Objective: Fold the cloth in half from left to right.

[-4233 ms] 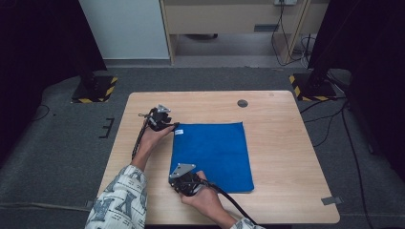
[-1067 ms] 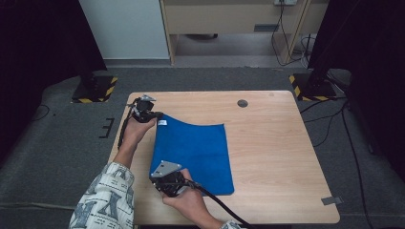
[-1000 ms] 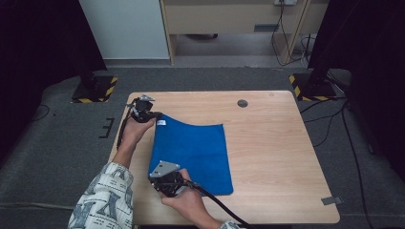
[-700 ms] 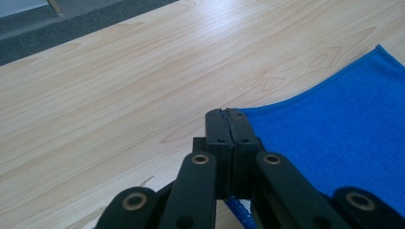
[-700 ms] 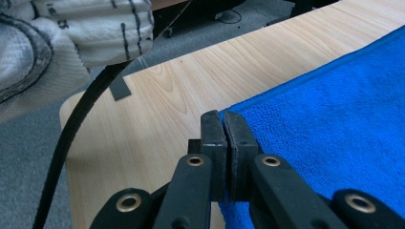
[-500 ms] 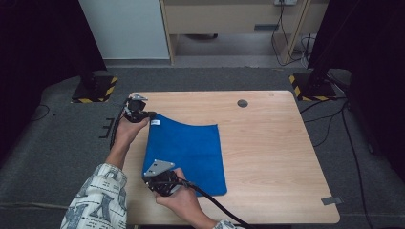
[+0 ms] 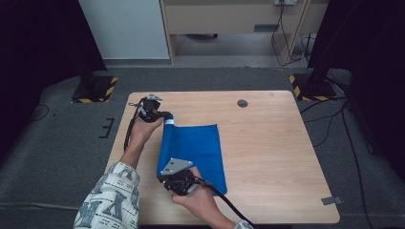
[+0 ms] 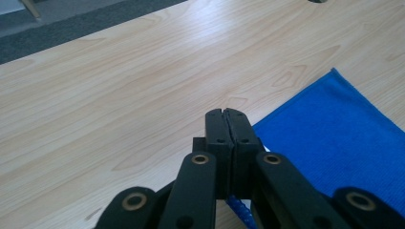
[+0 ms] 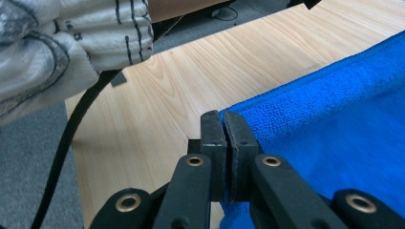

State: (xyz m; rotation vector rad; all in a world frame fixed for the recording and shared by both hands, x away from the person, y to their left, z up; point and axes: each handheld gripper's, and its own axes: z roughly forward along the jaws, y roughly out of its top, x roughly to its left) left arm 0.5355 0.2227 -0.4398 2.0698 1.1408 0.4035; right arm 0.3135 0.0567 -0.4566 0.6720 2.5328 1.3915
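Note:
A blue cloth (image 7: 196, 150) lies on the wooden table (image 7: 277, 157), left of its middle. My left gripper (image 7: 165, 116) is at the cloth's far left corner and shut on it. My right gripper (image 7: 168, 183) is shut on the near left corner, under its grey plate. In the left gripper view the black jaws (image 8: 224, 117) meet, with a bit of blue cloth (image 8: 334, 138) pinched low between them. The right gripper view shows the gripper (image 9: 222, 119) shut on the cloth's (image 9: 334, 124) hem, which rises a little off the wood.
A dark round grommet (image 7: 242, 103) sits in the table near its far edge. A grey tape patch (image 7: 332, 200) is at the near right corner. A patterned sleeve (image 9: 71, 43) and a black cable (image 9: 67, 143) lie to my left. Yellow-black striped stand feet (image 7: 95, 90) rest on the floor.
The cloth was dragged left across the table. In the last half second both grippers moved back right with its left edge, and the cloth now looks narrower.

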